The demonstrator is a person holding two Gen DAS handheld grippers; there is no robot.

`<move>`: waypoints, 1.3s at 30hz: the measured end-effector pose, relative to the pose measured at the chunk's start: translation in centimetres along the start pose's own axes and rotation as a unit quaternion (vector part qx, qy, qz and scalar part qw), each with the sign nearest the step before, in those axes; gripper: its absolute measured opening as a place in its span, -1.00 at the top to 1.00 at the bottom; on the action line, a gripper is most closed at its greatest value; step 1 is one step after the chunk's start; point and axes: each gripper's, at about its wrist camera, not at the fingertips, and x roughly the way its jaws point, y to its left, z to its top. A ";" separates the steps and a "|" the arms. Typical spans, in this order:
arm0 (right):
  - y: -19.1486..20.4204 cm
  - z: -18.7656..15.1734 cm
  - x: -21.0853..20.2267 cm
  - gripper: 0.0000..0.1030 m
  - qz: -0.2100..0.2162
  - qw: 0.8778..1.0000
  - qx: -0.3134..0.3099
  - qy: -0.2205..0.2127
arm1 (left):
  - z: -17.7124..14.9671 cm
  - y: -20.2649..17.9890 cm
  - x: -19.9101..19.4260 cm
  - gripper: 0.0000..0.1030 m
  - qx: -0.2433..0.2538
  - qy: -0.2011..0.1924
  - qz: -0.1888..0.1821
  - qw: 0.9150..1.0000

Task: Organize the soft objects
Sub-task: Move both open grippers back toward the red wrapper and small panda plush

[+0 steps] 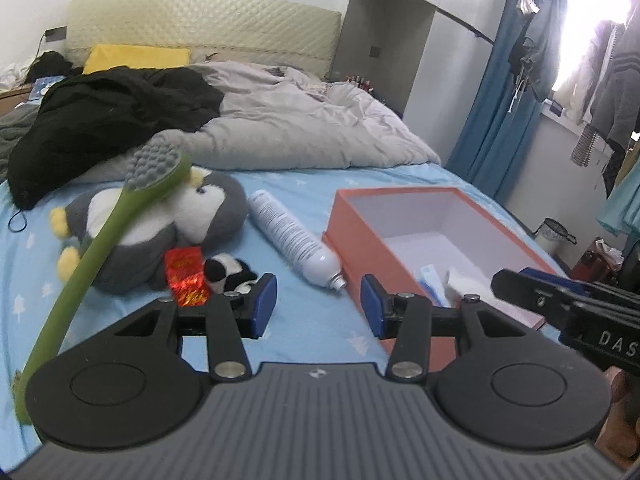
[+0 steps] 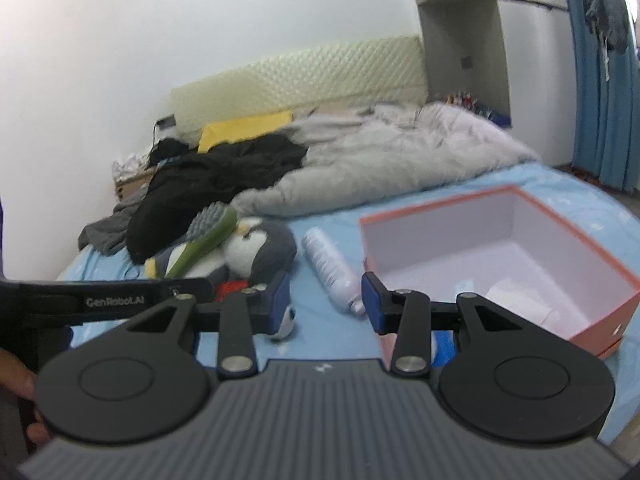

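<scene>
Two gaping grippers [image 1: 319, 304] [image 2: 326, 304] over bare sheet [image 1: 316, 332] beside box [image 1: 360, 240].

White spray can [image 1: 294, 238] lying on blue bed sheet [image 1: 312, 184], green long-handled brush [image 1: 120, 216], red foil packet [image 1: 186, 282], rumpled grey duvet [image 1: 288, 128], black garment [image 1: 108, 120], yellow pillow [image 1: 136, 58], blue curtain [image 1: 500, 92]

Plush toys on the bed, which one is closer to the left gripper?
The small black-and-white panda, just beyond the left gripper; the big grey penguin lies farther back.
</scene>
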 end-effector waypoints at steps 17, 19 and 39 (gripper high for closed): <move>4.4 -5.6 0.8 0.17 0.053 0.997 -0.009 0.062 | -5.6 5.5 -2.9 -0.02 -0.035 0.025 0.039 0.998; 4.8 -5.9 0.8 0.17 0.059 0.996 -0.010 0.065 | -6.1 6.0 -3.3 -0.02 -0.040 0.028 0.041 0.998; 5.3 -5.4 7.5 0.17 0.057 0.994 -0.004 0.090 | -6.2 10.3 2.5 -0.06 -0.060 0.056 0.061 0.995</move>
